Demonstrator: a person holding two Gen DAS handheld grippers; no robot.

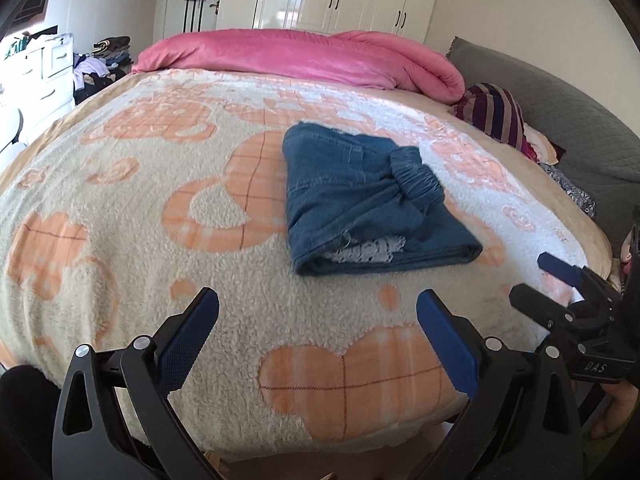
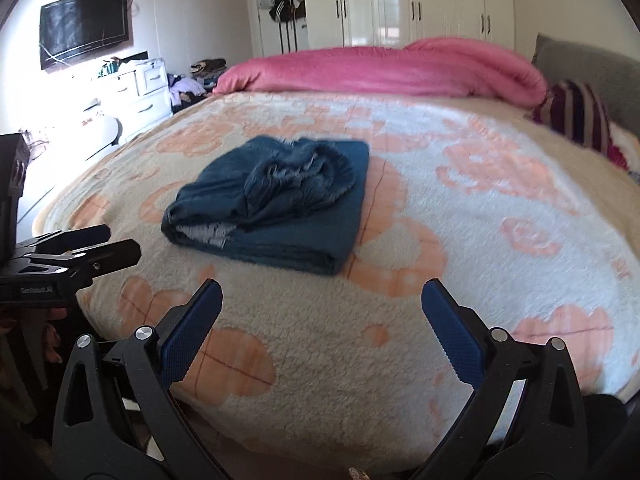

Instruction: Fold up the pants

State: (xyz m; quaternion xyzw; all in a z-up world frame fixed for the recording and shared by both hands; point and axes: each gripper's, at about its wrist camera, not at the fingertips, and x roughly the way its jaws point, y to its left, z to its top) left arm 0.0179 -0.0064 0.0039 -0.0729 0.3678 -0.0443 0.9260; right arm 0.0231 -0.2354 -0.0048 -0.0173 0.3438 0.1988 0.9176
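1. The surface is a bed covered by a fleecy cream blanket (image 1: 132, 208) patterned with peach checked hearts and rounded shapes; it fills most of both wrist views.
2. The pants (image 1: 368, 200), blue denim, lie folded into a compact, roughly rectangular bundle near the middle of the blanket, with the gathered elastic waistband bunched on top (a bit of pale lining shows at the near edge).
3. The left gripper (image 1: 318, 312) hangs above the near edge of the bed, short of the pants, its blue-padded fingers spread wide with nothing between them.
4. The right gripper (image 2: 322, 300) sits likewise at the near edge, released and empty, fingers well apart; the pants (image 2: 276, 204) lie ahead of it and slightly left.
5. Each tool shows at the margin of the other's view, the two side by side.
6. At the far end of the bed lies a rolled pink duvet (image 1: 304, 58), and to the right of it a striped cushion (image 1: 496, 114) against a grey quilted headboard (image 1: 568, 120).
7. Behind stand glossy white wardrobes (image 2: 424, 4) with dark handles, and bags (image 2: 282, 0) hang on a door.
8. On the left wall is a dark television (image 2: 84, 28) above a white chest of drawers (image 2: 140, 88), with heaped clothes (image 2: 192, 84) beside it.
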